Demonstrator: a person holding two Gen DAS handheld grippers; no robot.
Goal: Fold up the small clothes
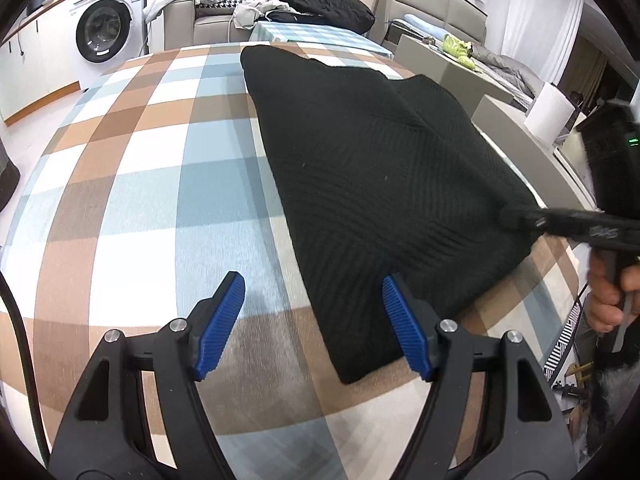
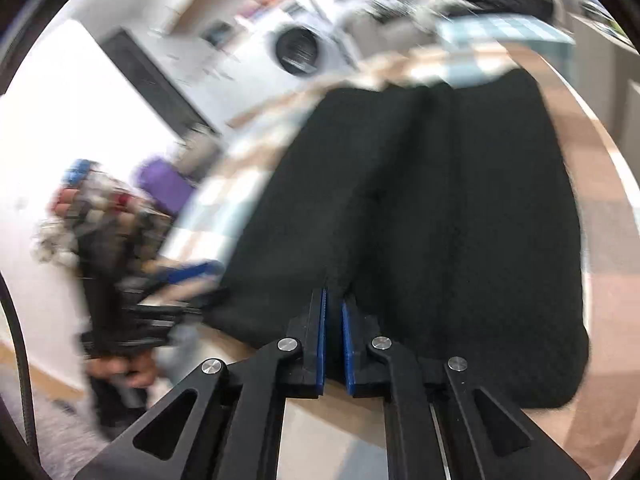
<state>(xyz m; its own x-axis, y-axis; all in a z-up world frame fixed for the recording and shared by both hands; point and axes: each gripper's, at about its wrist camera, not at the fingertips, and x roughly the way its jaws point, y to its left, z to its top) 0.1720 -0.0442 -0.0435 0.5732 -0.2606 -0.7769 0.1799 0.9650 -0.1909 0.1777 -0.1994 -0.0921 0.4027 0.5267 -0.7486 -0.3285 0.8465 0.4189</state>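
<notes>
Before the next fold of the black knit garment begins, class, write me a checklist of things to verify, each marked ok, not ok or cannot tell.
1. Right gripper shut on the near edge of the black garment: ok, the blue pads are closed with cloth pinched between them.
2. Left gripper gripping the garment: not ok, its jaws stand open over the near corner, nothing pinched.
3. Garment lying flat on the checked tablecloth: ok, apart from a ridge down its middle.
4. Free tablecloth beside the garment for the fold: ok, on the left in the left wrist view.
5. How many layers the right gripper holds: cannot tell, the right wrist view is blurred.
</notes>
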